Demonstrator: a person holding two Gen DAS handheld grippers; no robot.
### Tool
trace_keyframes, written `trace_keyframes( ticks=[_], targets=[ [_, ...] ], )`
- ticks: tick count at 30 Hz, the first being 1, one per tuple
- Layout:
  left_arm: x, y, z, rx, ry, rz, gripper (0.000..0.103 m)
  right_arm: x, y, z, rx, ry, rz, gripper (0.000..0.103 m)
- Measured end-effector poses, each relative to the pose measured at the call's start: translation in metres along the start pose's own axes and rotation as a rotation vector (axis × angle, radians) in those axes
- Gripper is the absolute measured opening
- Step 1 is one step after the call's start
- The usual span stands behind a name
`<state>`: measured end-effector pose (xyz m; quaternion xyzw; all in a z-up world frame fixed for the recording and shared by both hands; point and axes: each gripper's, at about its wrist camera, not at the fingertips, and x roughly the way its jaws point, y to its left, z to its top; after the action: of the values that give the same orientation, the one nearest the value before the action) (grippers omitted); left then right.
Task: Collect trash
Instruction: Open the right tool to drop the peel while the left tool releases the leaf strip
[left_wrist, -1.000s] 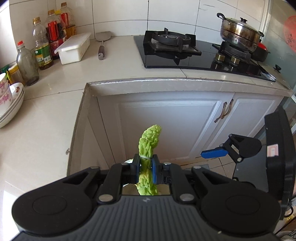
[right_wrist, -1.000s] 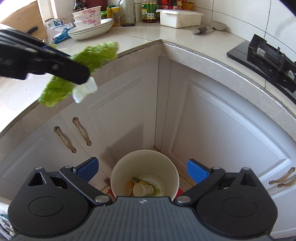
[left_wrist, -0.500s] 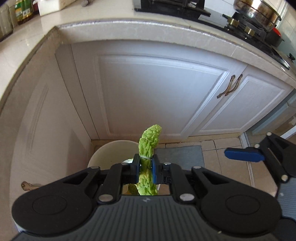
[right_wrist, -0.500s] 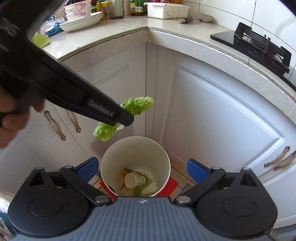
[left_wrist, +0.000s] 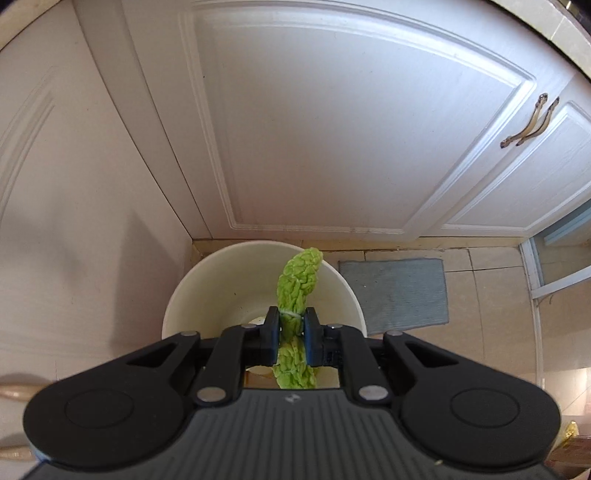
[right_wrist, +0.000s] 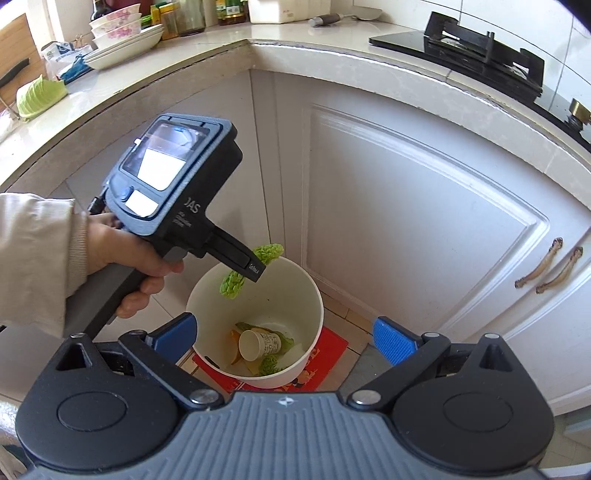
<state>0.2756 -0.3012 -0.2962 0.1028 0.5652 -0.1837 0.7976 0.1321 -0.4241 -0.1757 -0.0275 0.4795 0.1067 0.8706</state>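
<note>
A crinkled green leaf (left_wrist: 297, 280) sits between the pads of my left gripper (left_wrist: 291, 325). The jaws are just starting to open, but the pads still pinch the leaf. It hangs right over the mouth of the white bin (left_wrist: 177, 306) on the floor. In the right wrist view, a hand (right_wrist: 122, 258) holds the left gripper (right_wrist: 255, 267), and the leaf (right_wrist: 232, 284) is at the bin's rim (right_wrist: 317, 302). A paper cup (right_wrist: 258, 345) and scraps lie inside the bin. My right gripper (right_wrist: 286, 336) stands open and empty on the near side of the bin.
White cabinet doors with metal handles (left_wrist: 528, 125) close in behind the bin in the corner. A grey mat (left_wrist: 395, 291) and a red mat (right_wrist: 332, 347) lie on the floor. The counter above holds stacked bowls (right_wrist: 122, 33), another green leaf (right_wrist: 38, 96) and a stove (right_wrist: 461, 48).
The left gripper has come down with the leaf from counter height to just above the bin's mouth. The right gripper has shifted slightly, staying open.
</note>
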Motion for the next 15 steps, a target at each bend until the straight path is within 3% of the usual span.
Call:
trace_keyframes(
  ticks=[1,3,5,15],
  targets=[
    [0.004,0.0,0.002,0.003,0.0,0.006,0.018,0.0,-0.001,-0.001,0.003,0.003,-0.003,0.103],
    [0.009,-0.001,0.005,-0.008,0.0,0.032,0.049,-0.001,-0.002,-0.002,0.009,0.005,-0.009,0.103],
    [0.007,-0.002,0.006,-0.02,-0.036,0.046,0.073,-0.001,-0.005,-0.002,0.015,0.008,-0.012,0.103],
    [-0.036,-0.003,0.015,-0.024,-0.131,0.034,0.081,-0.003,-0.008,0.002,0.007,0.014,-0.008,0.103]
  ],
)
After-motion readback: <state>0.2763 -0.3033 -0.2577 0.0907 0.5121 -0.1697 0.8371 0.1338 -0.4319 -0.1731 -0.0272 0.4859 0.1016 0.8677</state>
